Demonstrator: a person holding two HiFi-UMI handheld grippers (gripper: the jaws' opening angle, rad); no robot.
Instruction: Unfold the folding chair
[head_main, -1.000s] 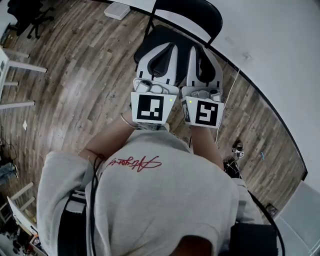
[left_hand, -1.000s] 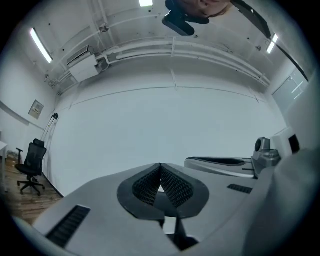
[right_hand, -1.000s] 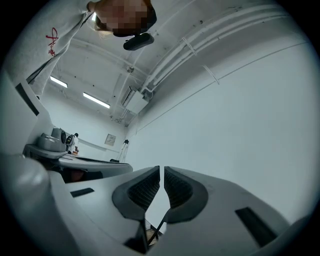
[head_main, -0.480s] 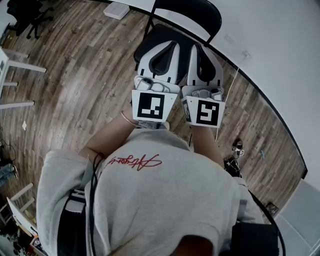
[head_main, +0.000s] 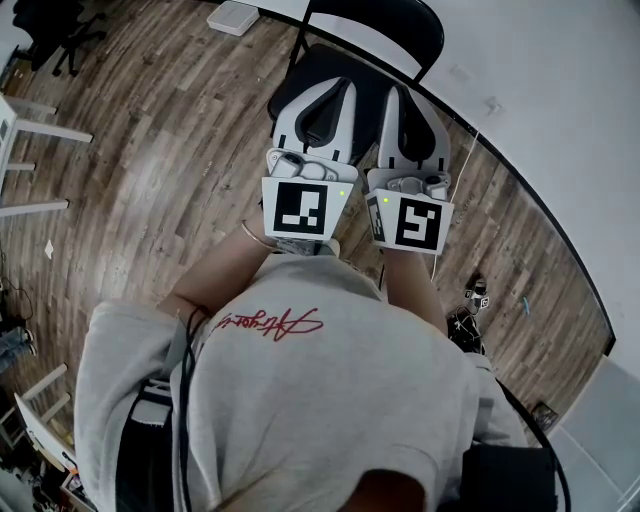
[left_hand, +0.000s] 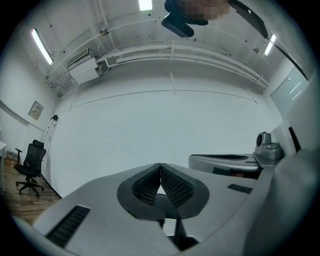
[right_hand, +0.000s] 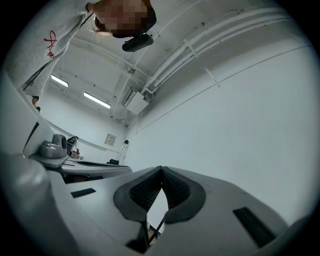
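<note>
The black folding chair (head_main: 300, 75) stands on the wood floor against the white wall. Its seat is down and its backrest (head_main: 375, 25) is upright. I hold both grippers side by side above the seat, pointing toward the wall. The left gripper (head_main: 345, 86) (left_hand: 160, 165) is shut, its ribbed pads meeting at the tips with nothing between them. The right gripper (head_main: 393, 92) (right_hand: 161, 169) is also shut and empty. Neither touches the chair. Both gripper views look at the wall and ceiling, and each shows the other gripper at its side.
A white box (head_main: 233, 20) lies on the floor by the wall, left of the chair. A black office chair (head_main: 60, 40) (left_hand: 30, 167) stands far left near white table legs (head_main: 30, 130). Cables (head_main: 470, 310) lie on the floor to the right.
</note>
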